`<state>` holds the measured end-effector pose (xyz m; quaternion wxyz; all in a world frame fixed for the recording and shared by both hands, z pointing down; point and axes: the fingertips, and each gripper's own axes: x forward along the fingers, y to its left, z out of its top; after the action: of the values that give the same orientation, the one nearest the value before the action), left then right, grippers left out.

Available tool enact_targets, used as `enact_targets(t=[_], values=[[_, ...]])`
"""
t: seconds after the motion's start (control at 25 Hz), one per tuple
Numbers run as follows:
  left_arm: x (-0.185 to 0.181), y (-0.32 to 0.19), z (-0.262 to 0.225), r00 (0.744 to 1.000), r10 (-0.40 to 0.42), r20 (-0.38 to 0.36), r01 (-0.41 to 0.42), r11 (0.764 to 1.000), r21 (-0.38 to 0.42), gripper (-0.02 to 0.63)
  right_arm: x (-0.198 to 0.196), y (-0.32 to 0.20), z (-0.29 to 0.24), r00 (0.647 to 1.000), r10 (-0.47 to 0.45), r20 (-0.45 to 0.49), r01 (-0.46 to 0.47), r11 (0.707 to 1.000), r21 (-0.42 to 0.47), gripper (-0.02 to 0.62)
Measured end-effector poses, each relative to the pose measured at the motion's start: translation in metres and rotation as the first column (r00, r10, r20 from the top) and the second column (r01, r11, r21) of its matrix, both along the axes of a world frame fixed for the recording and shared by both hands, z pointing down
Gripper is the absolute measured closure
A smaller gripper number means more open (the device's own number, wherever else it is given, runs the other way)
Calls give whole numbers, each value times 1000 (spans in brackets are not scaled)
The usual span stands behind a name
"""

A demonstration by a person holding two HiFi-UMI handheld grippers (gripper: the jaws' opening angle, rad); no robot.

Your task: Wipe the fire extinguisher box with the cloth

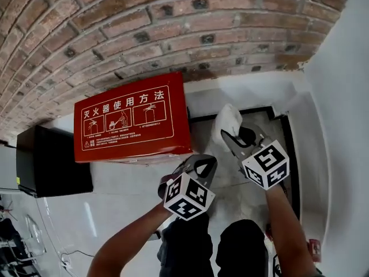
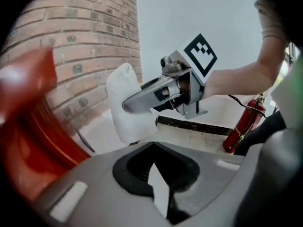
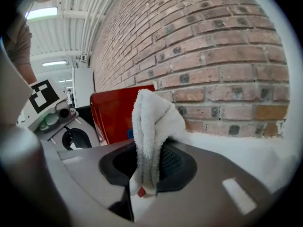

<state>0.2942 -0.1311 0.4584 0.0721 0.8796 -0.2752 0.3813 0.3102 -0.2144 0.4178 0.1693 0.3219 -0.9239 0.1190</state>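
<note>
The red fire extinguisher box (image 1: 132, 117) with white print stands on the floor against the brick wall. It shows as a red blur (image 2: 28, 126) in the left gripper view and as a red panel (image 3: 113, 112) behind the cloth. My right gripper (image 1: 230, 138) is shut on a white cloth (image 1: 226, 120), held right of the box and apart from it. The cloth (image 3: 149, 122) sticks up out of those jaws (image 3: 151, 143) and hangs from them (image 2: 124, 91). My left gripper (image 1: 199, 165) hovers below the box's right corner, shut (image 2: 151, 144) with nothing in it.
A black case (image 1: 52, 160) stands left of the box. A brick wall (image 1: 173, 27) runs behind, with a white wall (image 1: 340, 97) on the right and a dark floor strip (image 1: 288, 149) along it. A red fire extinguisher (image 2: 244, 124) stands near that wall. The person's legs (image 1: 242, 247) are below.
</note>
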Motion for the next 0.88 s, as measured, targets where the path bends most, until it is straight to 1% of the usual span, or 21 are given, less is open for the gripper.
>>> enact_targets(t=[0.12,0.32,0.4,0.52,0.6,0.68,0.8,0.88], values=[[6,5,-39,1000,4,-23,-4,1000,7,606,12,20,-33,999,40,20,-39,999,-26,488],[16,21,-112,997,15,-73,-13,1000,28,606,38,51,-105,994,89,68,-86,995,-51,488],[19,20,-146,995,-8,-96,11,999,31,606,44,61,-136,992,104,78,-99,993,-59,488],[17,18,-204,985,-85,-152,90,996,22,606,43,77,-183,989,112,92,-107,992,-61,488],[14,21,-243,973,-141,-185,148,989,22,606,39,92,-218,987,112,114,-106,993,-59,488],[10,27,-280,955,-206,-215,215,976,22,606,34,108,-256,985,111,133,-106,993,-43,488],[-2,47,-332,909,-320,-267,330,944,-6,606,25,134,-310,985,92,147,-91,996,-11,488],[-11,64,-362,879,-375,-294,386,922,-20,606,17,152,-342,985,64,162,-65,998,-2,489]])
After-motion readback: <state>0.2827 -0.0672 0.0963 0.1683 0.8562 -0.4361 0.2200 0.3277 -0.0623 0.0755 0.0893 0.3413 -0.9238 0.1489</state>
